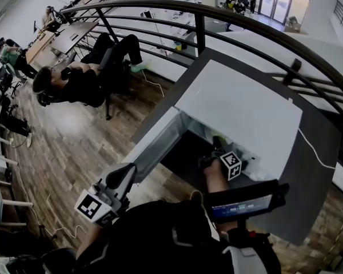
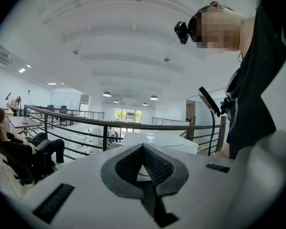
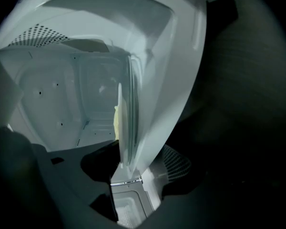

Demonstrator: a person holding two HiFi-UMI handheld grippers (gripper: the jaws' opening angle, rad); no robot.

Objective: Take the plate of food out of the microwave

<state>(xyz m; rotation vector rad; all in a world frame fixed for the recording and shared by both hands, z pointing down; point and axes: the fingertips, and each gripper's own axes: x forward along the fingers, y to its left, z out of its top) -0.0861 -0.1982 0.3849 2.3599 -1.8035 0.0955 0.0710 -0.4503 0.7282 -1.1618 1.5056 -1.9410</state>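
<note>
A white microwave (image 1: 240,107) stands on a grey table (image 1: 317,181), its door (image 1: 154,144) swung open to the left. My right gripper (image 1: 216,145) reaches into the cavity. In the right gripper view the picture is rolled, so the plate (image 3: 125,128) shows edge-on, with pale yellow food (image 3: 116,120) on its left face. The right gripper (image 3: 133,162) is shut on the plate's near rim, one jaw on each face. My left gripper (image 1: 128,173) is held low at the left, away from the microwave, shut and empty (image 2: 143,149).
A dark curved railing (image 1: 200,24) runs behind the table. A small screen on a mount (image 1: 246,201) hangs before my chest. A white cable (image 1: 320,153) lies on the table's right. People sit at desks (image 1: 63,39) on the wooden floor to the left.
</note>
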